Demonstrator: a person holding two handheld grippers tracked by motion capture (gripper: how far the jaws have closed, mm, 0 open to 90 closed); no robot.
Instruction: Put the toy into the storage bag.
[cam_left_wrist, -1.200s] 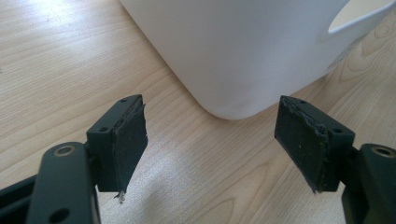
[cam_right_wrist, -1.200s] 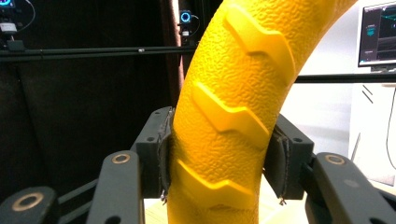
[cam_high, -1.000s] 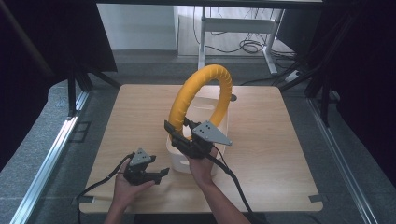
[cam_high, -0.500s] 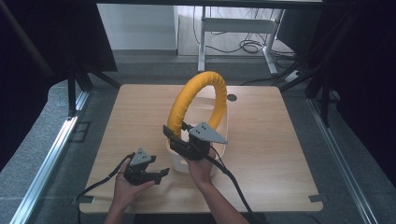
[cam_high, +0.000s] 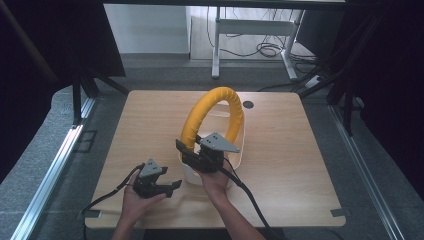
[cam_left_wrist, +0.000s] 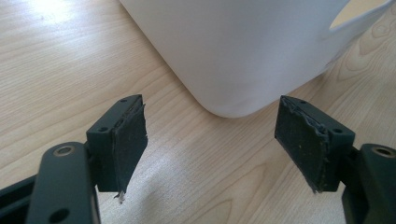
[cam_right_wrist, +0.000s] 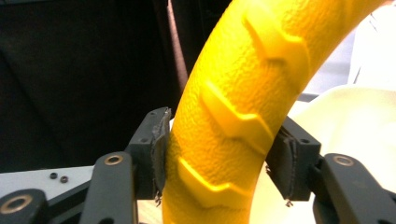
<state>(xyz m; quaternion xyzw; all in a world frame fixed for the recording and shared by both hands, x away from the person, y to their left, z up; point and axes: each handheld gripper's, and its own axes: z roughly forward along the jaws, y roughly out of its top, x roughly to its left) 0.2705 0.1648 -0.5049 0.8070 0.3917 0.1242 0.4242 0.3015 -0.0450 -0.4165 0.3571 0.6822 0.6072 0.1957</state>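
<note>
Yellow ridged hoop (cam_high: 216, 111) standing arched over white basket (cam_high: 239, 159) at mid-worktop (cam_high: 150, 120), its near end caught in right claw (cam_high: 192, 154). Right claw clenched on that hoop end, both pads pressed against ridged surface (cam_right_wrist: 233, 116). Left claw (cam_high: 167, 187) resting low on worktop just beside basket's rounded corner (cam_left_wrist: 233, 56), spread wide, gripping nothing, pads (cam_left_wrist: 128, 140) clear of basket wall.
</note>
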